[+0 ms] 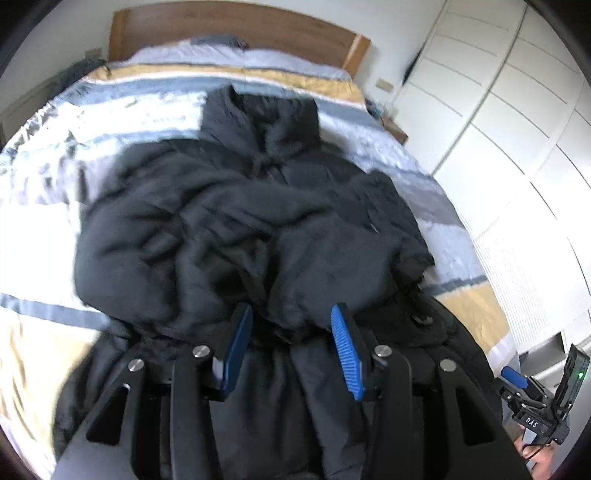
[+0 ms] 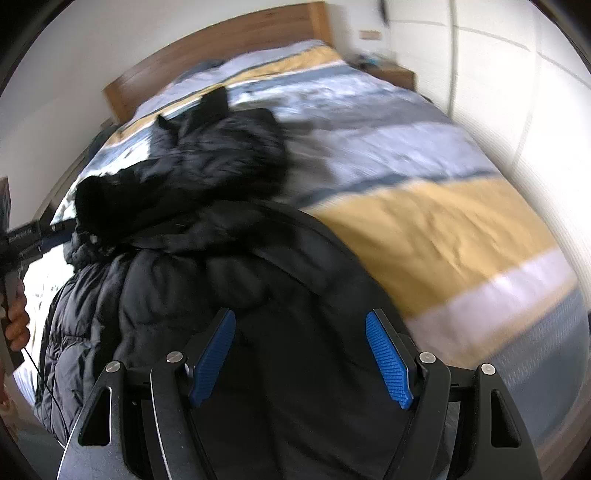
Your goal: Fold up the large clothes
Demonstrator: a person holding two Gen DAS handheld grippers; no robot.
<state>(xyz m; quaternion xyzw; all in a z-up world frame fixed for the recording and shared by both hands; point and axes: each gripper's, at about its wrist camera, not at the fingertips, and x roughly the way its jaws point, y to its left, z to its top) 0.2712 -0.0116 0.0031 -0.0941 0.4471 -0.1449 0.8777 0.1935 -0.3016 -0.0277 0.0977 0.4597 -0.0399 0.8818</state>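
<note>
Both grippers stand wide with nothing between the pads. Our left gripper hovers over the near part of the coat, and our right gripper hangs over the coat's near right side, close to where it meets the bedspread.

The coat is a big black puffer lying lengthwise on the bed, collar toward the headboard and hem toward us. Its sleeves look already brought in over the chest, which makes a rumpled mound across the middle of the coat.

We judge that we are between grasps: the sleeve folds seem done, and the lengthwise fold, hem up toward the collar, is what remains. For that, each gripper would need to drop to the hem on its own side of the coat, close on a good thickness of the padded cloth, and lift evenly so the slippery shell does not slide off the mound.

Much is hard to read. The hem itself is cut off below both views, behind the gripper bodies. Both pictures are smeared by motion, so seams and the sleeve ends blur into the black. We cannot tell whether the small round thing on the coat's right edge is a snap or a toggle.
</note>
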